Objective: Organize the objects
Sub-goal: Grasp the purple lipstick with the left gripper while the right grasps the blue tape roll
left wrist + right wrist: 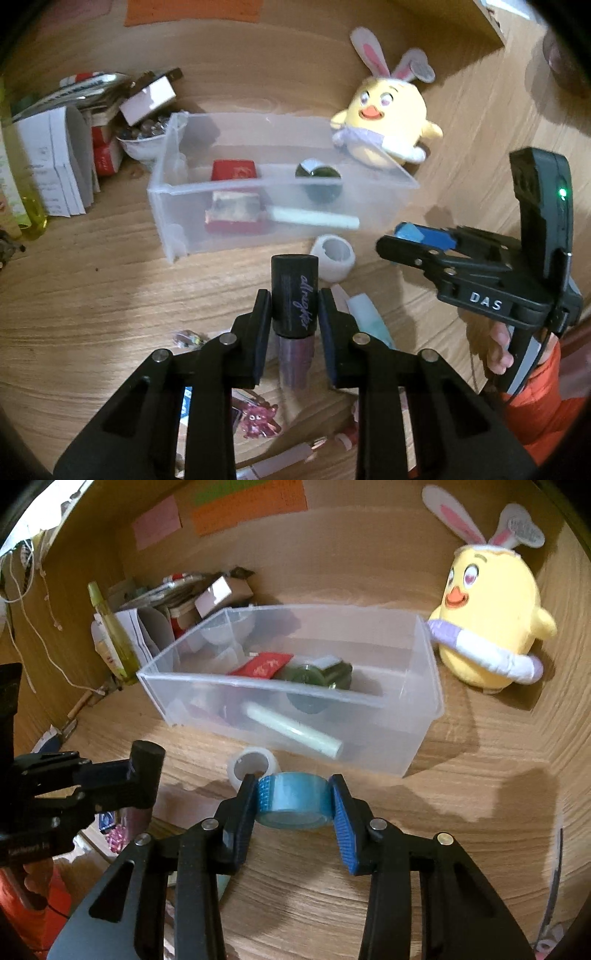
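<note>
Jaws of my left gripper pinch a black tube, my right gripper pinches blue tape; next, I judge, both carry over the clear bin and release.

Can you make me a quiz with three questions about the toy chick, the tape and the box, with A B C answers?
1. Where is the yellow chick plush?
A. inside the box
B. on the table beside the box
C. in a gripper

2. What colour is the tape roll in the right gripper?
A. blue
B. red
C. yellow

3. What is the left gripper doing?
A. open and empty
B. shut on the black-capped bottle
C. holding the white roll

Answers:
1 B, it sits outside the clear plastic box, at its right end.
2 A, the roll between the fingers is blue.
3 B, both fingers press the bottle's black cap.
</note>
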Demonstrator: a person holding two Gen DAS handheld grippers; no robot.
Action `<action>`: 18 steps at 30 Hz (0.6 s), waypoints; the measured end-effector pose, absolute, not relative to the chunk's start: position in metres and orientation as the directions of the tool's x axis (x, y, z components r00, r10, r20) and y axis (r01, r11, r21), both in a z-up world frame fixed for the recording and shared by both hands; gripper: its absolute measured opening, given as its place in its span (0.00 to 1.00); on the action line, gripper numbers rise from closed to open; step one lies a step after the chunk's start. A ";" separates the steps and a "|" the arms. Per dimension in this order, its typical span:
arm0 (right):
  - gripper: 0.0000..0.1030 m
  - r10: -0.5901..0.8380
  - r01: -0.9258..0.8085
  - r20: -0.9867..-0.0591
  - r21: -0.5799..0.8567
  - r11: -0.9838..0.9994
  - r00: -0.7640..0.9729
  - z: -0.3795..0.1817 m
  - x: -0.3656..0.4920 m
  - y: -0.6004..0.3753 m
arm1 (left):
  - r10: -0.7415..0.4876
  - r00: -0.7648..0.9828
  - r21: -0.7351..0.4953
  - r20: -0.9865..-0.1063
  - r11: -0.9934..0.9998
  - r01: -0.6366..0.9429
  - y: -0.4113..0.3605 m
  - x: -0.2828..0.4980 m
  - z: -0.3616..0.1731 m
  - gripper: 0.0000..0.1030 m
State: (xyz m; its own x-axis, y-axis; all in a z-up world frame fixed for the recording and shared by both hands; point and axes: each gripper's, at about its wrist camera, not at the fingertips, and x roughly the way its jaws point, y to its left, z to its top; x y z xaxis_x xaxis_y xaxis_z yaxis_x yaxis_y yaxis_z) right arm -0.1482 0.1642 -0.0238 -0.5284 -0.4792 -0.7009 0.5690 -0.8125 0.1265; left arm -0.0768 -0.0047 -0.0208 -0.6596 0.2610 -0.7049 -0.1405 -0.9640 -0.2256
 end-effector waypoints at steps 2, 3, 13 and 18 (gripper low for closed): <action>0.35 -0.487 0.571 -0.686 0.126 -0.811 -0.541 -0.017 -0.147 0.166 | 0.261 -0.670 -0.233 -0.695 -0.963 -0.134 -0.008 -0.077 -0.016 0.24; 0.35 -0.489 0.571 -0.680 0.125 -0.811 -0.546 -0.015 -0.146 0.166 | 0.258 -0.676 -0.235 -0.691 -0.964 -0.128 -0.010 -0.077 -0.014 0.24; 0.35 -0.525 0.584 -0.626 0.134 -0.801 -0.576 0.008 -0.148 0.172 | 0.250 -0.720 -0.249 -0.647 -0.962 -0.110 -0.017 -0.079 0.012 0.24; 0.35 -0.543 0.590 -0.593 0.137 -0.796 -0.595 0.023 -0.151 0.174 | 0.251 -0.741 -0.254 -0.623 -0.961 -0.112 -0.021 -0.085 0.029 0.24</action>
State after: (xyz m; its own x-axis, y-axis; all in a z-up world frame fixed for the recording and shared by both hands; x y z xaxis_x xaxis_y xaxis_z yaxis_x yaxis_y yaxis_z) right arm -0.1506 0.1736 0.0230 -0.5953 -0.5427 -0.5925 0.5895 -0.7961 0.1369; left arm -0.0850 -0.0206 0.0288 -0.7412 0.2506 -0.6227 -0.1118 -0.9608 -0.2535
